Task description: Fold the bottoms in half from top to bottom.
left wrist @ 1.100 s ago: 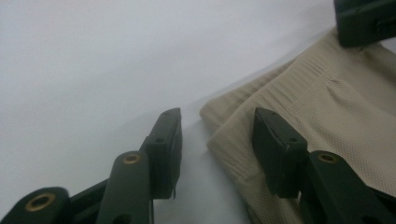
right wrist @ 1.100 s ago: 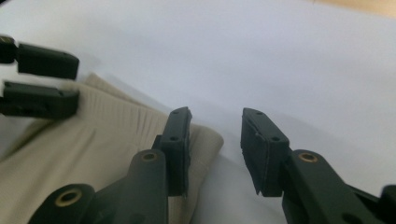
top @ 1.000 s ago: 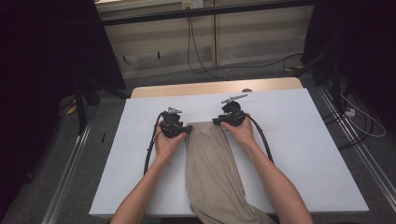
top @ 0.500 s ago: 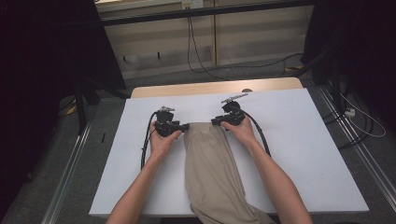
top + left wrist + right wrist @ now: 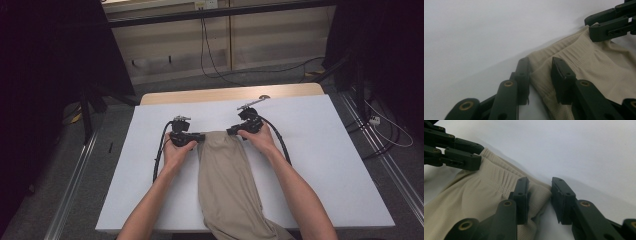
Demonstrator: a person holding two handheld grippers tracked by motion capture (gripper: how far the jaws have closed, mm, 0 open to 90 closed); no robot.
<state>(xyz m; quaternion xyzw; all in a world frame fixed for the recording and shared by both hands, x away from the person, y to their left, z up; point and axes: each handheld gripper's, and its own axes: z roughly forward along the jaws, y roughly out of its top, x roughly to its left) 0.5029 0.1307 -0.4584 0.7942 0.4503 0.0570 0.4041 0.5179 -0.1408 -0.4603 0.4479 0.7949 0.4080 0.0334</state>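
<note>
A beige knit garment lies flat on the white table, its waistband at the far end and its lower part hanging over the near edge. My left gripper is at the waistband's left corner. In the left gripper view the jaws have just been closing and straddle that corner, with a gap still left. My right gripper is at the right corner. Its jaws have also been closing, with the puckered corner between them and a slit of table beside one pad.
Each gripper's cable trails back along the table beside its forearm. The wooden strip runs along the table's far edge. The opposite gripper shows at the top of each gripper view: the right gripper and the left gripper.
The left gripper drew slightly left off the waistband, then came back onto the corner. The right hand and the garment have stayed where they were.
</note>
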